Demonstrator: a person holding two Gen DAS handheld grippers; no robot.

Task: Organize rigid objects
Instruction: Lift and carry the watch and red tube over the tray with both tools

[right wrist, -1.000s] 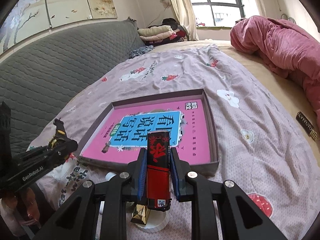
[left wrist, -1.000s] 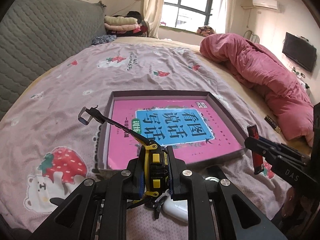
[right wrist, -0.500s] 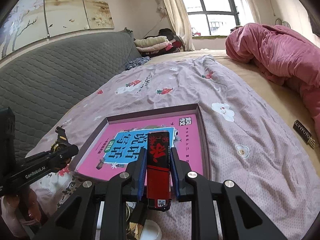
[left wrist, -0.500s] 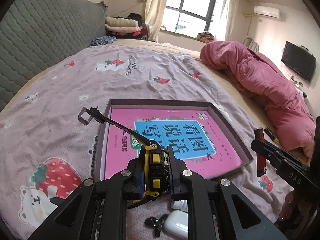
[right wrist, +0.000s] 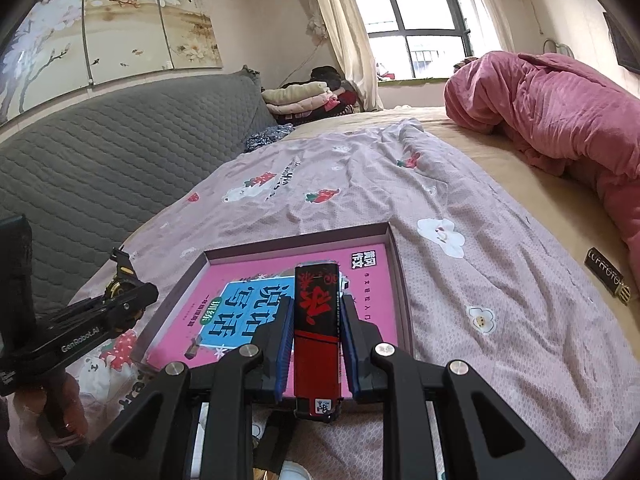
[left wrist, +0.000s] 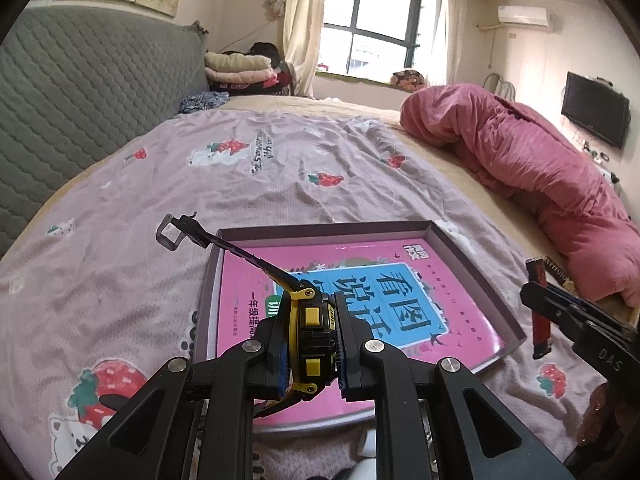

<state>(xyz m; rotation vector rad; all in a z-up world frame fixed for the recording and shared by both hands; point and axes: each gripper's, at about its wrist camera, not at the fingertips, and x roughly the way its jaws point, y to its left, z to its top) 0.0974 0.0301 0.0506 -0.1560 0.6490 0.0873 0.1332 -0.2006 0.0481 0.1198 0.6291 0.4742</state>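
While both grippers hang above the bed with their loads clamped, the step in hand looks like carrying each item over the shallow grey tray [left wrist: 476,256] and setting it down inside.

The left gripper [left wrist: 310,340] is closed on a yellow-and-black tape measure [left wrist: 311,334], squeezed across its flat sides, with a length of dark blade [left wrist: 240,252] run out toward 11 o'clock and ending in a metal hook [left wrist: 173,233] past the tray's left wall. The right gripper [right wrist: 316,344] is closed on a red-and-black lighter [right wrist: 317,320], held upright between the blue pads [right wrist: 283,344]; in the left view it sits at 3 o'clock, just off the tray's right edge.

A pink Chinese workbook [left wrist: 360,300] covers nearly the whole tray floor, so both items would have to land on its cover.

- Lower the tape measure's body first, over the book's left half, and swing the stiff blade in over the wall, or it may catch the rim and tip the tray.
- Bring the lighter in over the right wall, tilt it flat before letting go, since it would likely topple if released standing.
- Keep the two grippers well apart over the tray.
- Release low; the mattress under the strawberry-print sheet [left wrist: 260,168] gives.
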